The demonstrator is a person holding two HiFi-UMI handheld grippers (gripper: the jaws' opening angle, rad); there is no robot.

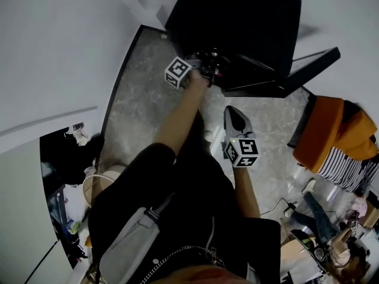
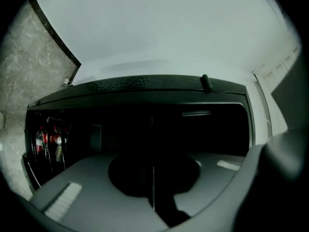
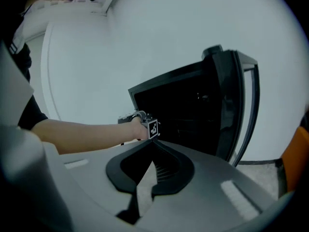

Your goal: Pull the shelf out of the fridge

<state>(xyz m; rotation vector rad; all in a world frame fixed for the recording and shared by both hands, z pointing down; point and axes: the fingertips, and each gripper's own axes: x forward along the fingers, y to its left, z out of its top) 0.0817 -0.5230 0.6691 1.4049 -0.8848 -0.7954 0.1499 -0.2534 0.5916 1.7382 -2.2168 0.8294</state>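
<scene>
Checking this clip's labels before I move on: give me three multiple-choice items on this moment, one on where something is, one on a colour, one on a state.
1. Where is the left gripper? A at the open front of the fridge; B hanging low at the wearer's side; C lying on the ground.
2. What colour is the fridge? A white; B black; C red.
3. How do the tongs of the right gripper stand? A wide apart; B together, nothing between them; C clamped on a bottle.
Answers: 1 A, the head view shows it reaching to the open fridge; 2 B, it is black in every view; 3 B, the right gripper view shows the tongs meeting with nothing between.
</scene>
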